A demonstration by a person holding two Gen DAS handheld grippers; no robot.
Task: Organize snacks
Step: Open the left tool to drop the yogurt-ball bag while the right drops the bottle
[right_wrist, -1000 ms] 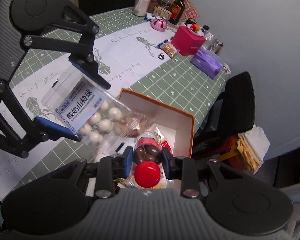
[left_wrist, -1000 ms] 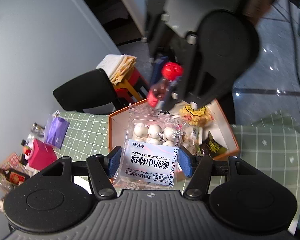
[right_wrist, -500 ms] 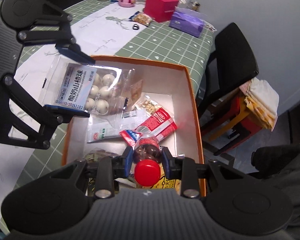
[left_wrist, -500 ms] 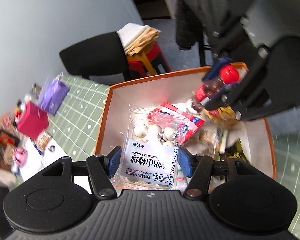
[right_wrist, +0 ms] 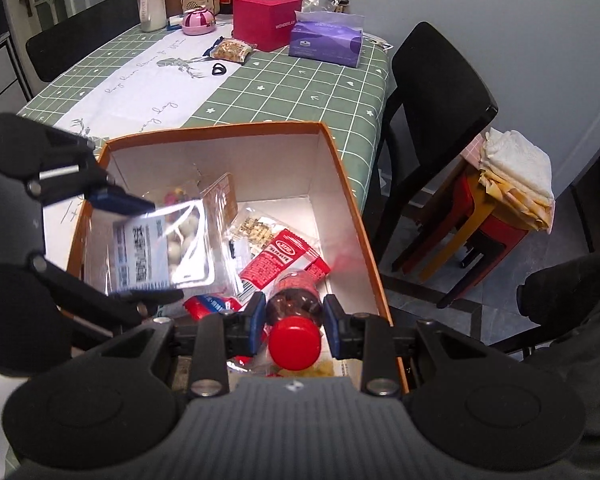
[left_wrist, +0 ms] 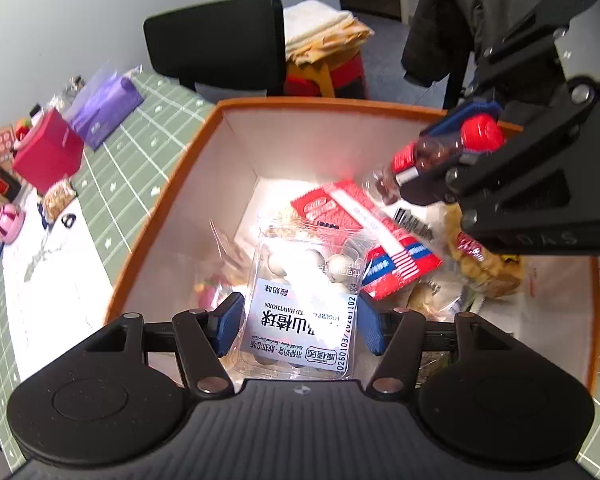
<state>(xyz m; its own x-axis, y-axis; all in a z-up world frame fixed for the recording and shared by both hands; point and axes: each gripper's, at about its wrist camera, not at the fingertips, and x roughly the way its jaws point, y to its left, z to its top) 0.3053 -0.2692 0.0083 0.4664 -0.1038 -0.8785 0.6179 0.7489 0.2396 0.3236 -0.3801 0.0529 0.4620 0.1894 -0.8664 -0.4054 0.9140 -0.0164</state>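
Both loads held over the open box (right_wrist: 342, 184), which stands at the table corner, near the black chair (right_wrist: 432, 92). Left gripper (left_wrist: 298, 322) clamped across a clear packet of white coated balls (left_wrist: 300, 312), pads pressing the packet's two side edges, packet hanging above the heap inside the box. Right gripper (right_wrist: 294, 318) pinched narrow on the neck of a small bottle (right_wrist: 296, 300) with a red cap, body pointing down into the box over a red wrapper (right_wrist: 280, 258). Box already crowded: wrappers, a bag of yellow pieces (left_wrist: 484, 268), further packets piled on the floor of the box. Risks, as judged: packet thin and slippery, gripped only at its edges, so liable to buckle or slide out skewed if squeezed or tilted. Bottle round and held by the neck alone, so liable to swing, then roll on the uneven heap once let go. Dropping from this height likely to crush brittle snacks underneath. Grippers close together above the box; a clash probable if both descend at once. Nudge against the box wall could shift the box toward the table edge.
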